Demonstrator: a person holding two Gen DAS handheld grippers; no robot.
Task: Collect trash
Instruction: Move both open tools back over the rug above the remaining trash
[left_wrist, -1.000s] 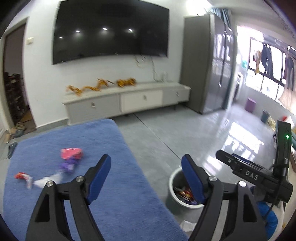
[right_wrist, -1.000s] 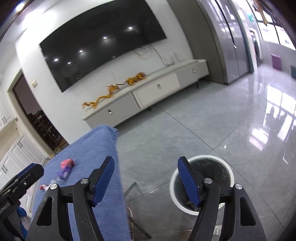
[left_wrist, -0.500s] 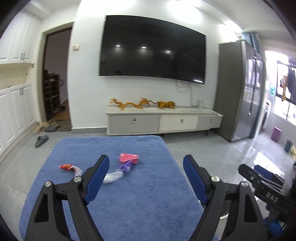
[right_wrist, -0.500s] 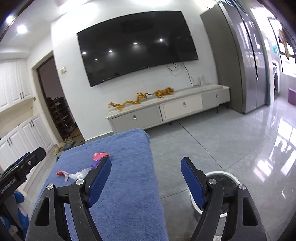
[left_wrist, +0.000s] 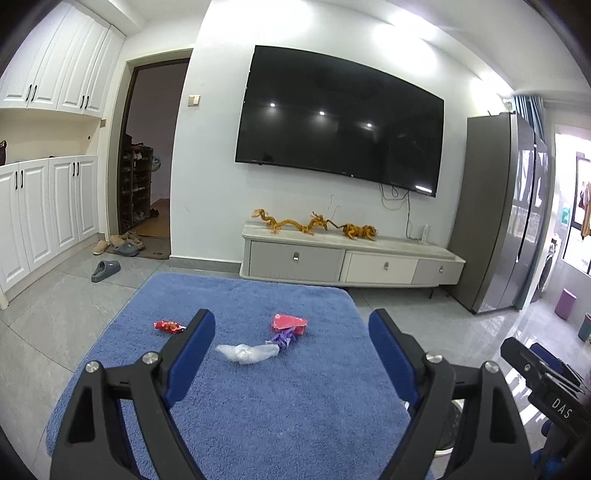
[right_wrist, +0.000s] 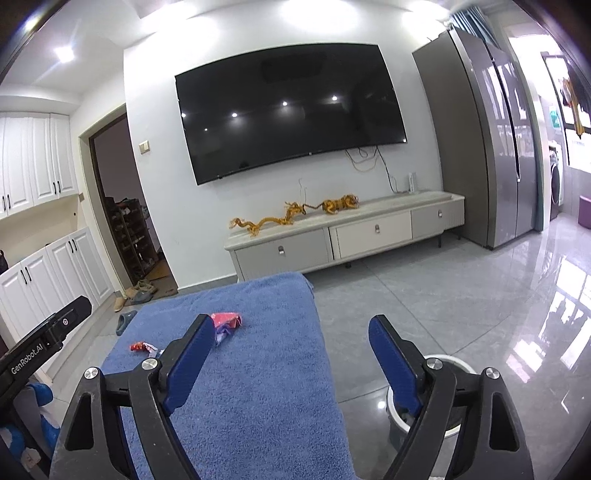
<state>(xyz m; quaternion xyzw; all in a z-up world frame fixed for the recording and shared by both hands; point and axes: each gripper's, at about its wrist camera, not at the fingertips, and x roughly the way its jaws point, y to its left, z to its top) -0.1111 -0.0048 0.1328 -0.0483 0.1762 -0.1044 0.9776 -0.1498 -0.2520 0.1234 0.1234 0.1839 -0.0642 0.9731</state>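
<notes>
Trash lies on a blue cloth-covered table (left_wrist: 280, 398): a pink packet (left_wrist: 289, 323), a purple wrapper (left_wrist: 282, 338), a crumpled clear plastic piece (left_wrist: 246, 352) and a red wrapper (left_wrist: 168, 326). My left gripper (left_wrist: 291, 345) is open and empty, held above the near part of the table, short of the trash. My right gripper (right_wrist: 291, 347) is open and empty over the table's right edge. The pink packet (right_wrist: 227, 319) and red wrapper (right_wrist: 142, 346) also show in the right wrist view. A white-rimmed trash bin (right_wrist: 448, 398) stands on the floor right of the table, partly hidden by my right finger.
A grey TV cabinet (left_wrist: 351, 260) with golden dragon figures stands against the far wall under a large TV (left_wrist: 340, 120). White cupboards (left_wrist: 44, 221) and slippers (left_wrist: 105, 270) are at left. A tall grey cabinet (left_wrist: 506, 229) is at right. Glossy tiled floor surrounds the table.
Both grippers have swung left and levelled out, from over the bin and floor toward the table. The trash now sits ahead of the left gripper. Both stayed open.
</notes>
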